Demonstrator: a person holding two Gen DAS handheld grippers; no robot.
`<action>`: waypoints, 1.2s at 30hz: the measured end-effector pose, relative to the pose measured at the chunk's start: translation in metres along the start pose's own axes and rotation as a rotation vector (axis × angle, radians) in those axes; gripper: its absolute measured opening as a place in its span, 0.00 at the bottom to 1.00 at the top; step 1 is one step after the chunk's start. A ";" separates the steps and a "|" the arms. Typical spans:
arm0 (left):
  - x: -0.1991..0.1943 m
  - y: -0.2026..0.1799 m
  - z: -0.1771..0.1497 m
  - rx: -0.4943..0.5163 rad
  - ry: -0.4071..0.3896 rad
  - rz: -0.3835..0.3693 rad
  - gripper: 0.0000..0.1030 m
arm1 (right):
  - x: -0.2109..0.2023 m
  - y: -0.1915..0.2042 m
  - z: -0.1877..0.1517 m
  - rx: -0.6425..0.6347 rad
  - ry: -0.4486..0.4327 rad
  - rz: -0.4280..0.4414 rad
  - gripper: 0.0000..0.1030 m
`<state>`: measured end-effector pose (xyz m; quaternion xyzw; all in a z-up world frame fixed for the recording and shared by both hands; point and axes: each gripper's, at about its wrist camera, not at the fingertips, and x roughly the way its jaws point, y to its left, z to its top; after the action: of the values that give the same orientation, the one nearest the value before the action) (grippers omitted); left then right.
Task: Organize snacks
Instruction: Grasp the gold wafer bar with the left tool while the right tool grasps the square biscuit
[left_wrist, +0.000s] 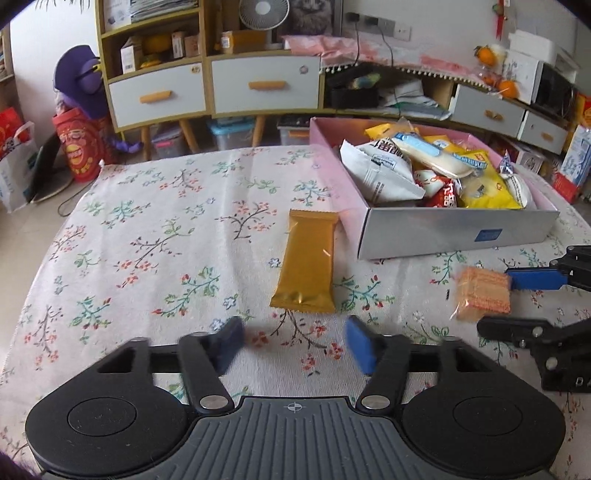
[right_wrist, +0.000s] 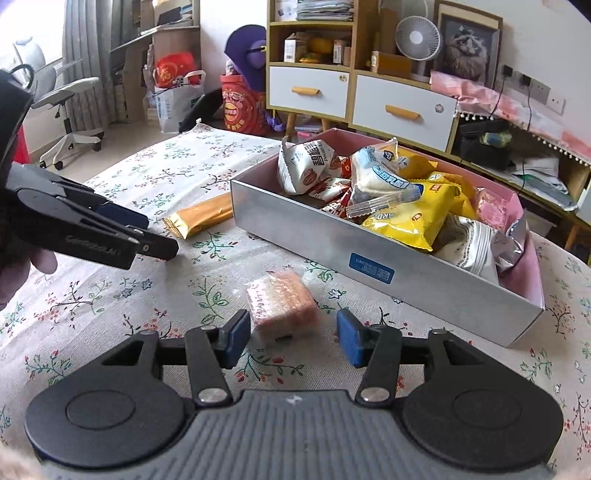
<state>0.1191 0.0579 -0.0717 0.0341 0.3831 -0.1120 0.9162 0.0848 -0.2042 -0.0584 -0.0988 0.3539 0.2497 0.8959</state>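
Both grippers are hovering low over the floral worktop (left_wrist: 147, 229) with nothing in them. The left gripper (left_wrist: 294, 341) has its fingers spread wide, and the gold wrapper bar (left_wrist: 306, 260) lies flat just ahead of the fingertips, roughly centred on the gap, not touching either one. The right gripper (right_wrist: 291, 338) is spread too, with the orange cracker pack (right_wrist: 282, 301) sitting right between the tips of its fingers; can't quite tell if the left pad is brushing the plastic, since the pack is blurry there. Past the right finger is the open box (right_wrist: 406, 275), silver outside and pink inside, piled with snack bags: a yellow bag (right_wrist: 413, 218) and a white pouch (right_wrist: 471, 245) on top.
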 end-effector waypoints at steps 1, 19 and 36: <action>0.002 -0.001 0.001 0.000 -0.010 -0.005 0.69 | 0.001 0.001 0.000 0.000 0.001 -0.003 0.54; 0.021 -0.011 0.017 -0.003 -0.066 0.030 0.33 | 0.007 0.011 0.002 -0.009 -0.016 -0.045 0.51; 0.005 -0.006 0.014 -0.050 -0.040 0.047 0.23 | 0.000 0.007 0.007 0.003 -0.018 -0.011 0.35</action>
<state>0.1307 0.0491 -0.0652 0.0178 0.3665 -0.0816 0.9266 0.0853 -0.1953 -0.0534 -0.0973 0.3455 0.2451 0.9006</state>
